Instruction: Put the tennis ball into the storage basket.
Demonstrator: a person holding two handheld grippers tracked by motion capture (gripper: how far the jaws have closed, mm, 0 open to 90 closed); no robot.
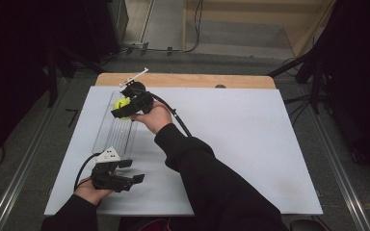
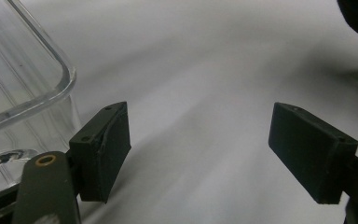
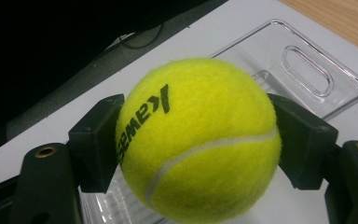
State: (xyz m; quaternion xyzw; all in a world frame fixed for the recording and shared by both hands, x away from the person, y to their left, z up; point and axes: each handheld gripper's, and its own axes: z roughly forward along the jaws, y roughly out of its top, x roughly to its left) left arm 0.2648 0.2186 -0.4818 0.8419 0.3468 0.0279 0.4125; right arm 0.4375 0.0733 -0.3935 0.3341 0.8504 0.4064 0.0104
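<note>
A tennis ball (image 3: 198, 140) is clamped between the jaws of the right gripper (image 1: 125, 108), held above the far end of a clear plastic tray (image 1: 117, 129) on the white surface (image 1: 231, 144). Being round, no long axis is given; its black printed lettering is turned toward the left jaw in the right gripper view, reading sideways. Bright yellow felt with a white curved seam is seen. The left gripper (image 2: 198, 149) is kept with jaws spread apart, nothing between them, just beside the tray's near corner.
</note>
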